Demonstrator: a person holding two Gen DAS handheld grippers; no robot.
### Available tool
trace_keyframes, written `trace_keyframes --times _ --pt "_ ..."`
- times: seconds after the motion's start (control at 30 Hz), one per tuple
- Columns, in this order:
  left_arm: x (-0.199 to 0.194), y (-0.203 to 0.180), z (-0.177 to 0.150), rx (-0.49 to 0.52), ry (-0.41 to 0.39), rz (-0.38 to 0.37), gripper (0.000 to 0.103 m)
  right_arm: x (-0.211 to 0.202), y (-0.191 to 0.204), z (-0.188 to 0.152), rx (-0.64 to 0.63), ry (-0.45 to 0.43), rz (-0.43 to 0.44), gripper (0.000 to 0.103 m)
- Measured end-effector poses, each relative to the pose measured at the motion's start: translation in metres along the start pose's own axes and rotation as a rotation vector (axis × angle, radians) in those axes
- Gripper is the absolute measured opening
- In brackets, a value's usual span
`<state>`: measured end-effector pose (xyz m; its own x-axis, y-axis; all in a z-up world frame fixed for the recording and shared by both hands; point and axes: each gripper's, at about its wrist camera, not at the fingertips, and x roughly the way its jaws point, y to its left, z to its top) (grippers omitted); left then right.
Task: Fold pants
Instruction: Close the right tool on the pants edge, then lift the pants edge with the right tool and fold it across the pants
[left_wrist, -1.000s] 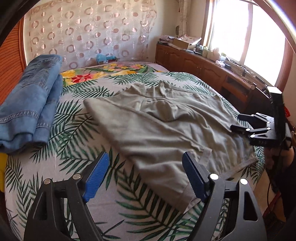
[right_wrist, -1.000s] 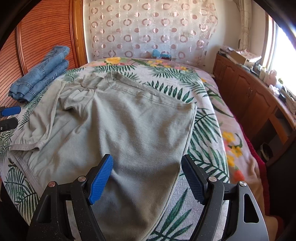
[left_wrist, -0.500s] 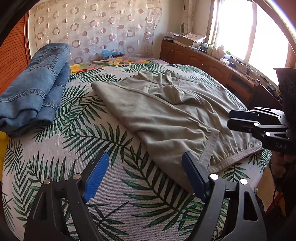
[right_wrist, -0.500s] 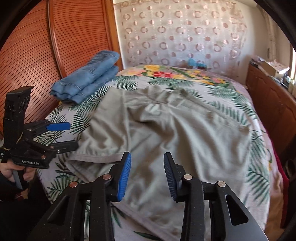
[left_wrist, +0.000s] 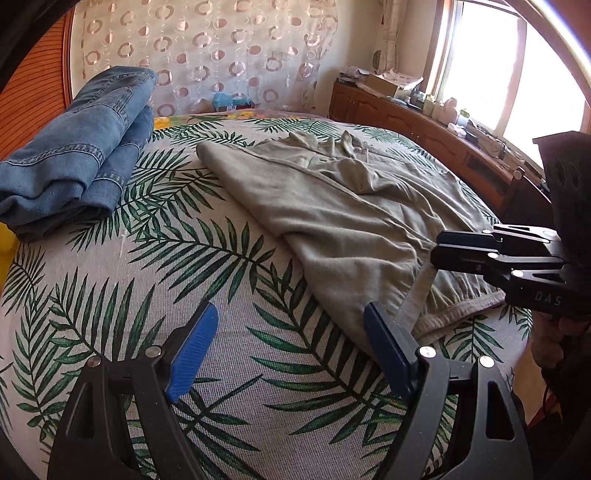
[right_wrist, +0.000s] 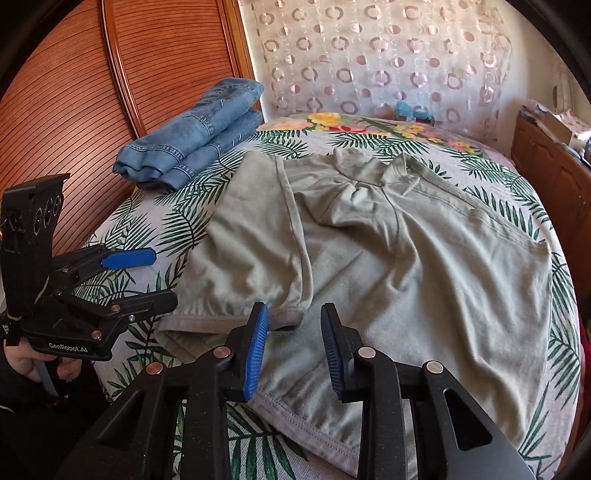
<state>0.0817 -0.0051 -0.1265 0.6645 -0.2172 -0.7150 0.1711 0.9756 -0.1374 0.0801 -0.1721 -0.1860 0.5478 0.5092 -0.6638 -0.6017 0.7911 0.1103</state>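
Grey-green pants (left_wrist: 332, 210) lie spread on the palm-print bed cover (left_wrist: 207, 258), one leg folded over the other, hems toward me; they also show in the right wrist view (right_wrist: 424, 266). My left gripper (left_wrist: 291, 347) is open and empty, low over bare cover just left of the hems. It also shows at the left of the right wrist view (right_wrist: 162, 275). My right gripper (right_wrist: 294, 347) is open with a narrow gap, empty, just above the hem edge. It shows from the side in the left wrist view (left_wrist: 439, 245).
A folded stack of blue jeans (left_wrist: 77, 147) lies at the bed's left by the wooden headboard (right_wrist: 92, 92). A wooden sideboard (left_wrist: 424, 125) with clutter runs under the window on the right. A patterned curtain (right_wrist: 369, 55) hangs behind the bed.
Both grippers have drawn back toward the hem end and swung left. My right gripper's jaws have narrowed from wide open to a small gap. The pants have not moved.
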Motion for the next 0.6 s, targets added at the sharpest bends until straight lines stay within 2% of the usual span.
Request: trace_keyframes --times 0.2,0.27,0.37,0.43,0.5,0.6 --pt "0.000 -0.001 -0.001 0.001 -0.010 0.005 0.082 0.012 0.005 0.001 0.016 0.030 0.012 0.026" --pt "-0.001 -0.001 -0.001 -0.001 -0.012 0.006 0.082 0.011 0.009 0.000 0.022 0.026 0.019 0.019" --pt "-0.004 -0.002 -0.001 -0.009 -0.010 -0.008 0.082 0.004 0.012 -0.001 0.012 -0.005 0.012 0.009" --pt "-0.009 -0.004 0.000 -0.006 -0.017 -0.024 0.082 -0.006 0.015 -0.001 -0.005 -0.042 0.004 0.008" --pt "-0.015 -0.009 0.002 0.003 -0.035 -0.022 0.082 -0.016 0.020 -0.001 -0.033 -0.070 -0.056 0.007" --pt "-0.022 -0.015 0.005 0.014 -0.053 -0.032 0.082 -0.033 0.023 -0.003 -0.042 -0.112 -0.075 0.007"
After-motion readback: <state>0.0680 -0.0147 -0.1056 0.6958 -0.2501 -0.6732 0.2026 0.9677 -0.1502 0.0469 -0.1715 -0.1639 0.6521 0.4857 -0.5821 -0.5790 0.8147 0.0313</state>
